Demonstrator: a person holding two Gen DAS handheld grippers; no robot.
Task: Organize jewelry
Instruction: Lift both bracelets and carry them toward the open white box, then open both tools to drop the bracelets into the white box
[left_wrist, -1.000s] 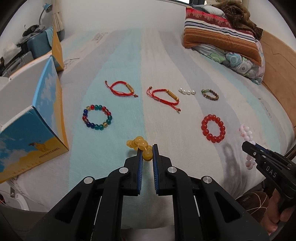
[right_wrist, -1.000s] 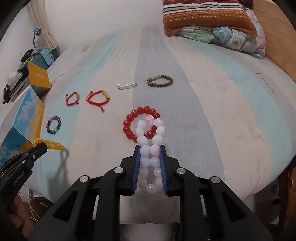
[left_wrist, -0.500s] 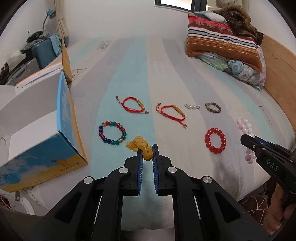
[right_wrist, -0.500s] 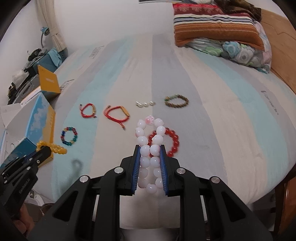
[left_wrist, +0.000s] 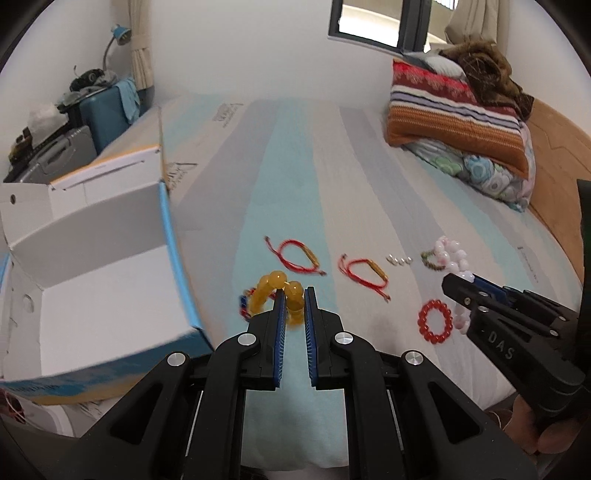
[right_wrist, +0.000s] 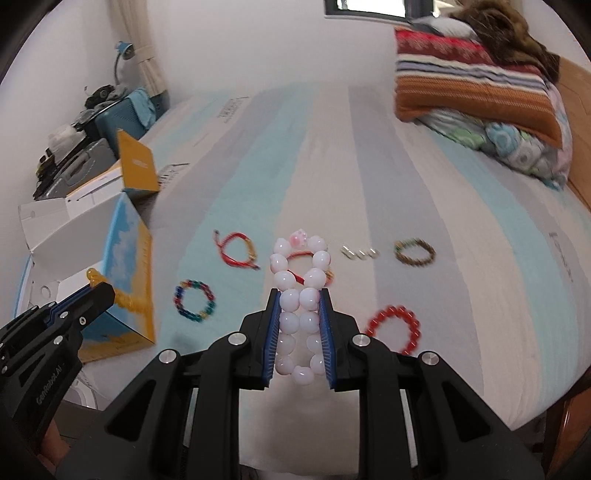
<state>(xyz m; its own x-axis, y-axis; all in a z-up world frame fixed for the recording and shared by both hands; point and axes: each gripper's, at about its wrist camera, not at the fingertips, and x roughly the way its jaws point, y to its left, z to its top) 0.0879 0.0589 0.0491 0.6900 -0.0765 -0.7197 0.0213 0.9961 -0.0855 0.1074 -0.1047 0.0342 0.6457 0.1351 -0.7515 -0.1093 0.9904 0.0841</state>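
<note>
My left gripper (left_wrist: 293, 291) is shut on a yellow bead bracelet (left_wrist: 275, 291) and holds it above the bed, just right of the open blue and white box (left_wrist: 110, 280). My right gripper (right_wrist: 298, 295) is shut on a white and pink bead bracelet (right_wrist: 299, 291), lifted above the bed. On the striped bed sheet (right_wrist: 461, 206) lie two red cord bracelets (left_wrist: 295, 254) (left_wrist: 364, 271), a multicoloured bead bracelet (right_wrist: 194, 301), a red bead bracelet (right_wrist: 397, 326), a brown-green bead bracelet (right_wrist: 414, 252) and a few small pearls (right_wrist: 359, 253).
Stacked striped pillows and a quilt (left_wrist: 458, 110) lie at the far right by a wooden bed frame (left_wrist: 557, 155). A blue suitcase (left_wrist: 105, 110), clutter and a lamp stand beyond the box at the left. The box's yellow flap (right_wrist: 136, 166) stands up.
Both grippers have risen and moved left toward the box with their bracelets. The box's open inside now shows in the left wrist view.
</note>
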